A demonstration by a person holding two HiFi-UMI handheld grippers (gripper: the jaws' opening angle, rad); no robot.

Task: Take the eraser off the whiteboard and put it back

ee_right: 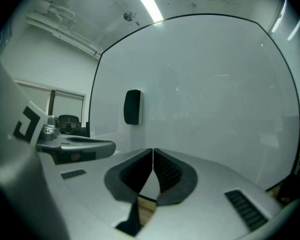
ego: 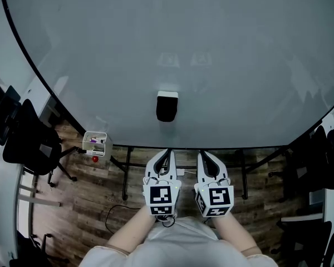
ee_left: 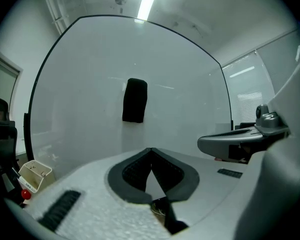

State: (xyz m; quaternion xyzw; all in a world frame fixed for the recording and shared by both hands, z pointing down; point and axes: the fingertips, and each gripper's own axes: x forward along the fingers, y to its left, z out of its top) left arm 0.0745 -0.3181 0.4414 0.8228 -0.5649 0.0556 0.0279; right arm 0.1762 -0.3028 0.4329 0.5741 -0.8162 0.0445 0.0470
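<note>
**Now: eraser on the board, both grippers closed and empty**

Okay, I'm looking at the eraser sitting upright on the whiteboard, low down and near the middle, straight ahead of both tools. From the left gripper view it hangs just above the tips; from the right gripper view it sits up and off to the left.

Left fingers are pressed tip to tip with nothing between them. Right fingers are the same, only a hairline slit, nothing held. Both grippers are well short of the board.

I read the eraser as a light, dark block, with a hard shell facing me and probably a soft felt face against the board. I'd guess a magnet holds it, so it may resist a little and then pop free. The shell looks smooth, so a shallow pinch could slip.

My pick is to take it across the narrow width, a pad on each long side, around mid-height. The left gripper is better lined up. Its fingers need to spread wider than the block first. I'd keep the squeeze moderate and level, so it goes back flat.
</note>
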